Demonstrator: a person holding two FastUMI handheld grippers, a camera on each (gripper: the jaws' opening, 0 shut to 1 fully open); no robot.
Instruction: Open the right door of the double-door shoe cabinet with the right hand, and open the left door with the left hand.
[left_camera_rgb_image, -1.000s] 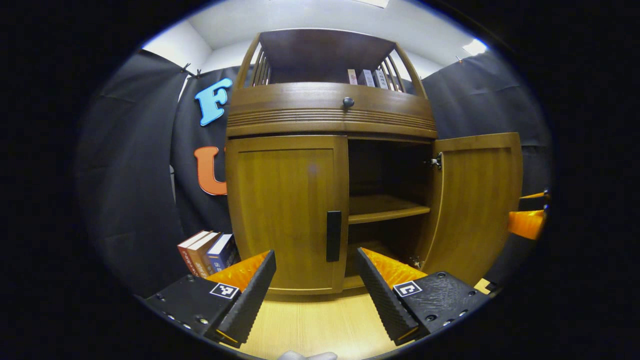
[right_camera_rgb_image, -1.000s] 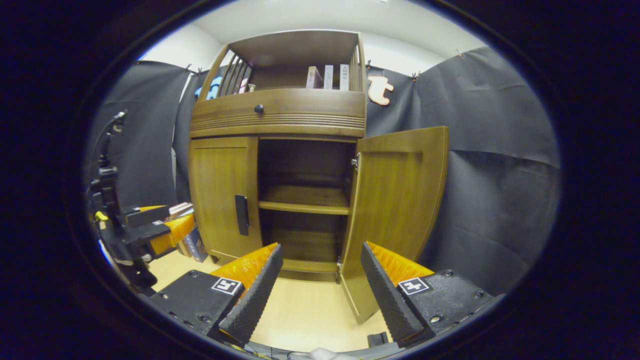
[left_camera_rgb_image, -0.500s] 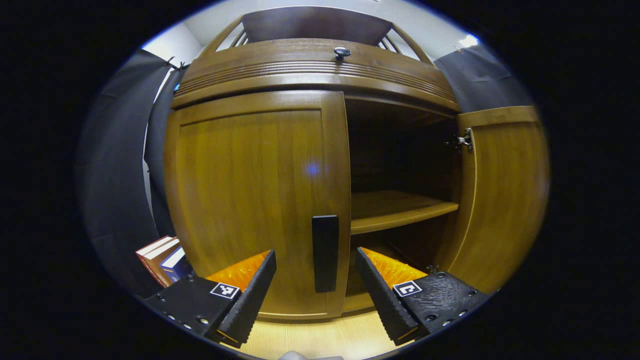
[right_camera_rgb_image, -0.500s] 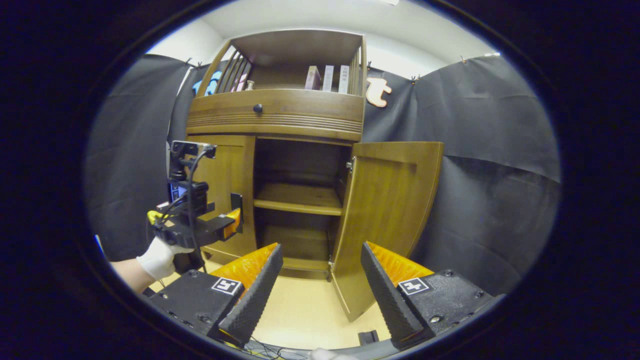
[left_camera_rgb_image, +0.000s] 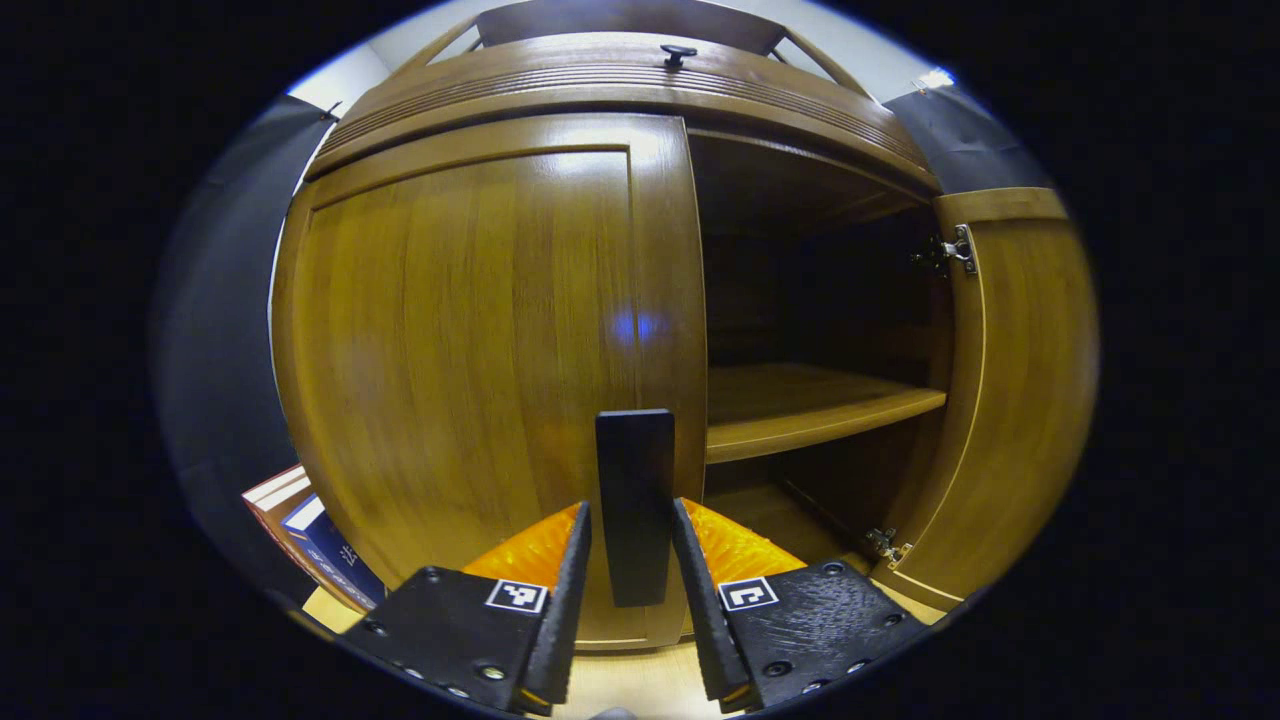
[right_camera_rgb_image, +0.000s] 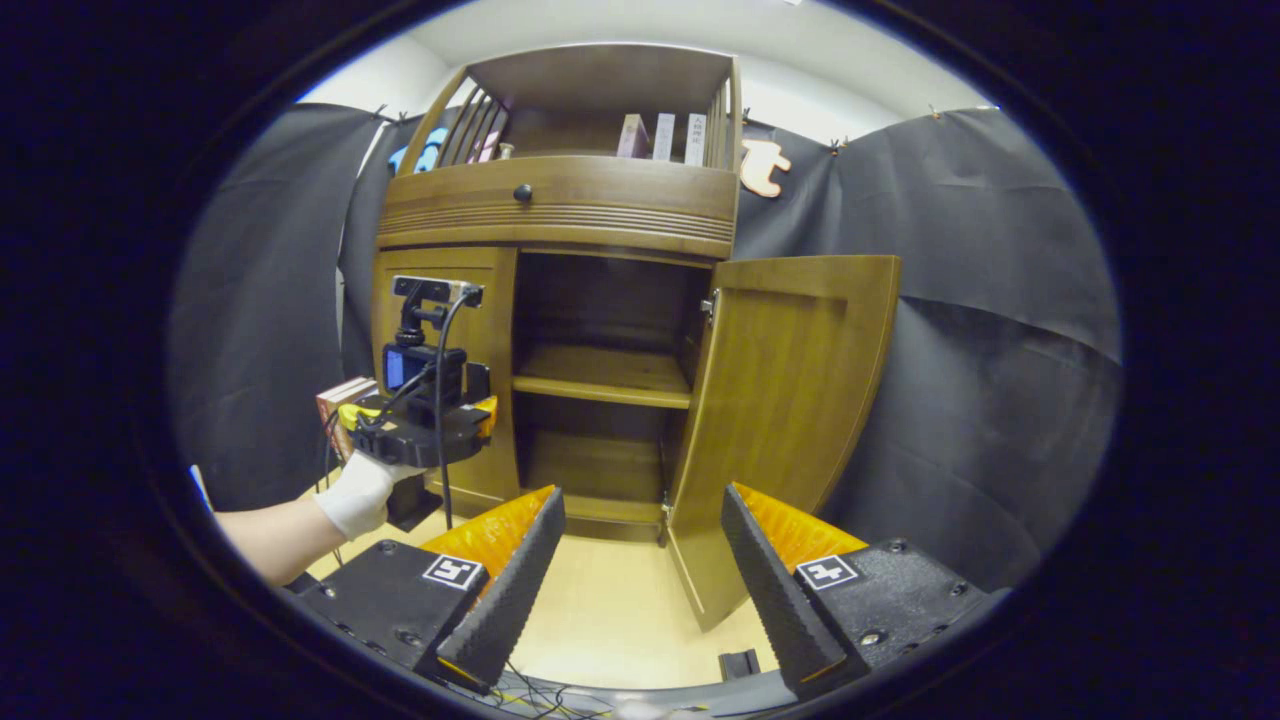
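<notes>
The left gripper (left_camera_rgb_image: 630, 590) has its fingers nearly closed, a narrow gap between them, held level by a gloved hand (right_camera_rgb_image: 358, 492). The right gripper (right_camera_rgb_image: 640, 575) hangs back, fingers spread wide.

My left gripper (left_camera_rgb_image: 630, 580) sat at the black handle (left_camera_rgb_image: 635, 500) of the closed left door (left_camera_rgb_image: 480, 350), a finger close on each side; whether they pressed it I could not tell. The right door (left_camera_rgb_image: 1020, 380) stood open, baring a shelf (left_camera_rgb_image: 810, 405).
</notes>
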